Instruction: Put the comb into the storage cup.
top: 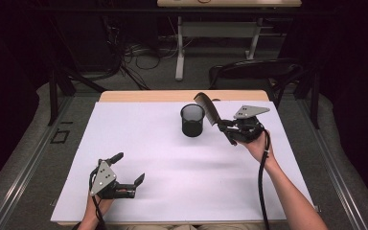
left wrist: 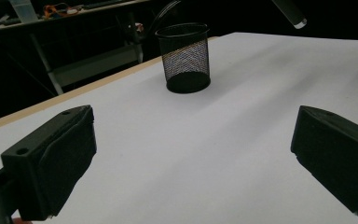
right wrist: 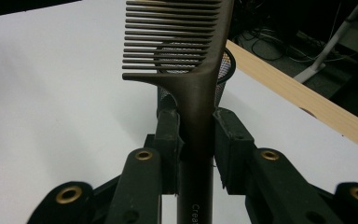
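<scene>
Right gripper view puts the comb (right wrist: pixel 196 93) dead centre of the frame, its handle running up between my right gripper (right wrist: pixel 196 140), whose jaws are closed tight against the handle on either side, teeth pointing to the left of the picture. I judge it a light, stiff plastic piece with a smooth, somewhat slippery handle, so the hold belongs where I have it, on the plain handle just below the teeth; the fine teeth look as if they could bend or snap under a squeeze, so I would not take it there. Behind the teeth I see the mesh cup (right wrist: pixel 223 70), and in the high view that cup (top: pixel 192 120) stands upper centre on the white table (top: pixel 139 143), with the comb (top: pixel 207 108) held tilted just right of its rim, above the surface; I cannot tell whether it touches the rim. The cup looks light too and could tip if the comb knocks its edge. My left gripper (top: pixel 129 168) sits at the lower left of the high view, jaws spread wide and holding nothing. The count: one comb, one mesh cup, two grippers.
</scene>
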Demonstrator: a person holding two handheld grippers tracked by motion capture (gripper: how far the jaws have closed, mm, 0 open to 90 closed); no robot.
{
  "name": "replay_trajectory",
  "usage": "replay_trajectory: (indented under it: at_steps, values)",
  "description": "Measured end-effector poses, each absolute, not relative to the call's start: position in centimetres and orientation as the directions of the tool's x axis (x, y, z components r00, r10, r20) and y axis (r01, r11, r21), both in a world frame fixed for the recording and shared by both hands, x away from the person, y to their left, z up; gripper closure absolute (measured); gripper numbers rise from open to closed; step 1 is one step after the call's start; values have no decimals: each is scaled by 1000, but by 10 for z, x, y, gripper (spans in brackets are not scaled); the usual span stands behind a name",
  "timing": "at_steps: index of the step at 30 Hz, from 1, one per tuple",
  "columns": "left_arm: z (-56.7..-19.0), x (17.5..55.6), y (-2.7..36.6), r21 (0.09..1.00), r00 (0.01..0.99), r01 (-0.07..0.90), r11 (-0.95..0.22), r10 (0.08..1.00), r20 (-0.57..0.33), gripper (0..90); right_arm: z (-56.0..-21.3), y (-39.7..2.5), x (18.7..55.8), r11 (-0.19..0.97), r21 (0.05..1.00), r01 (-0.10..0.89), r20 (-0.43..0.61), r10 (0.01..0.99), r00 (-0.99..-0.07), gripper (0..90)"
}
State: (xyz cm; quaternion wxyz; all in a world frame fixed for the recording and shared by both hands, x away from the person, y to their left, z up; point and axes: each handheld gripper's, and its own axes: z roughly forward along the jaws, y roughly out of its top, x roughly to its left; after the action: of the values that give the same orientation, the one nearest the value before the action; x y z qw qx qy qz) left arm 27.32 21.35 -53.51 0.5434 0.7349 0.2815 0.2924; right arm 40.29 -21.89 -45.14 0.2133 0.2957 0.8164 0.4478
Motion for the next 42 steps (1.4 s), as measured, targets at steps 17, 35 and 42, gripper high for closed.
replay_trajectory:
  at_steps: [17, 35, 42]
  values:
    - [-535, 273, 213, 963, 670, 91, -253, 731, 129, 1, -445, -214, 412, 397, 872, 288, -70, 683, -727, 730]
    - [-535, 273, 214, 964, 669, 90, -250, 732, 128, 2, -439, -204, 420, 341, 901, 270, -51, 699, -714, 730]
    - [-535, 273, 214, 964, 668, 89, -251, 733, 129, 2, -436, -200, 423, 322, 912, 255, -52, 707, -705, 730]
